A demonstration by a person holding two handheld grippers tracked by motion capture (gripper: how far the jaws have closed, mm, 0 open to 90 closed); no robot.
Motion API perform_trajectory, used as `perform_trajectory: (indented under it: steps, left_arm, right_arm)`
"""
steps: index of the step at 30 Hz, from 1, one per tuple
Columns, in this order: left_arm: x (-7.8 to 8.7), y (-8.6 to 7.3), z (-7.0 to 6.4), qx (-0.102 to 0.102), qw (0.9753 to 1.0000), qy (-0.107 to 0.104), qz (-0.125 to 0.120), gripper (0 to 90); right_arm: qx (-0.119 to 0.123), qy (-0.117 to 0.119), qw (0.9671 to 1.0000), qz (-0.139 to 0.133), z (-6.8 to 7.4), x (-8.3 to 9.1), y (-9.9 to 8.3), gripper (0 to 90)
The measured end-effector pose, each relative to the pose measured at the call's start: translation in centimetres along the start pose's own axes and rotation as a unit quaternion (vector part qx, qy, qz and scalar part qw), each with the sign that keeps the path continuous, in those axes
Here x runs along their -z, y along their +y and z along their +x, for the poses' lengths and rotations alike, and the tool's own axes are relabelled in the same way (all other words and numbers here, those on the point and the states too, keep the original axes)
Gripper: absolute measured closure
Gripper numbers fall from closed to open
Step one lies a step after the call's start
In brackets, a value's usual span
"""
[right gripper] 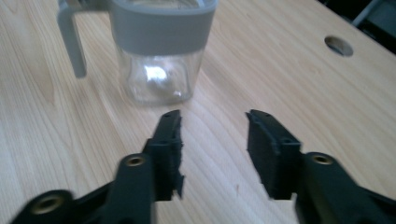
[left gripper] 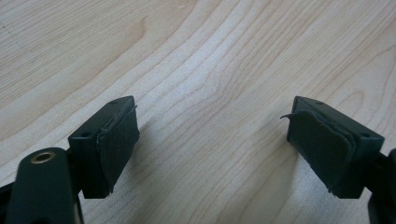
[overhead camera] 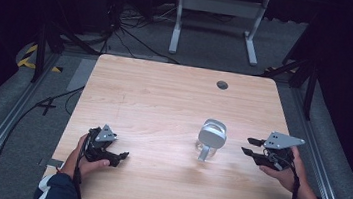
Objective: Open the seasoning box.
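A clear glass jar [overhead camera: 209,142] with a grey lid and a grey side handle stands upright right of the table's middle. In the right gripper view the jar [right gripper: 159,70] is just beyond the jaws, its handle at the left. My right gripper [overhead camera: 252,146] is open, to the right of the jar and apart from it, jaws pointing toward it; between the jaws of my right gripper [right gripper: 212,135] lies only bare wood. My left gripper [overhead camera: 120,156] rests near the front left of the table. The left gripper [left gripper: 212,135] is wide open over bare wood.
The light wooden table [overhead camera: 154,97] has a round cable hole [overhead camera: 222,85] near its far edge. Beyond the table are a white desk frame [overhead camera: 217,18] and cables on a grey floor. Metal rails run along both sides.
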State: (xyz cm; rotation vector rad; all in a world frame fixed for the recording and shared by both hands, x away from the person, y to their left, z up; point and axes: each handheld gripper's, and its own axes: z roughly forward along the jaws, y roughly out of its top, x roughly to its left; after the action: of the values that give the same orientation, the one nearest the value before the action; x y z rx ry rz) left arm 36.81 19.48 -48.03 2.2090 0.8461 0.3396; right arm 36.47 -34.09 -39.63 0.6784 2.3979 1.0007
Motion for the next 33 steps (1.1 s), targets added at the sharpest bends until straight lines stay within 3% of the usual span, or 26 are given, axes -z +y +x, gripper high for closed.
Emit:
perform_trajectory:
  steps: [4,13,18,23,26,28,33]
  left_arm:
    - [0.0,0.0,0.0,0.002,1.0,0.002,0.0,16.5]
    - [0.0,0.0,-0.1,0.004,1.0,0.004,0.002,16.0]
    - [0.0,0.0,-0.1,0.004,1.0,0.004,0.002,16.0]
    - [0.0,0.0,-0.1,0.008,0.9999,0.006,0.001,15.4]
    - [0.0,0.0,-0.1,0.009,0.9999,0.007,0.001,15.4]
    - [0.0,0.0,-0.1,0.009,0.9999,0.008,0.001,15.4]
    - [0.0,0.0,-0.1,0.009,0.9999,0.008,0.001,15.3]
  right_arm:
    - [-0.01,0.001,0.9997,0.024,-0.1,-0.2,-1.8,38.6]
    - [-0.04,0.0,0.998,0.048,0.4,0.2,-5.8,32.4]
    - [-0.078,0.0,0.9961,0.043,0.5,1.1,-8.1,29.1]
    - [-0.095,0.002,0.9945,0.045,0.8,1.7,-9.9,28.4]
    - [-0.12,0.004,0.9925,0.021,0.8,2.3,-11.2,27.3]
    - [-0.132,-0.009,0.991,0.02,0.8,2.5,-11.4,26.2]
    - [-0.127,-0.009,0.9916,0.023,0.9,2.4,-11.3,23.4]
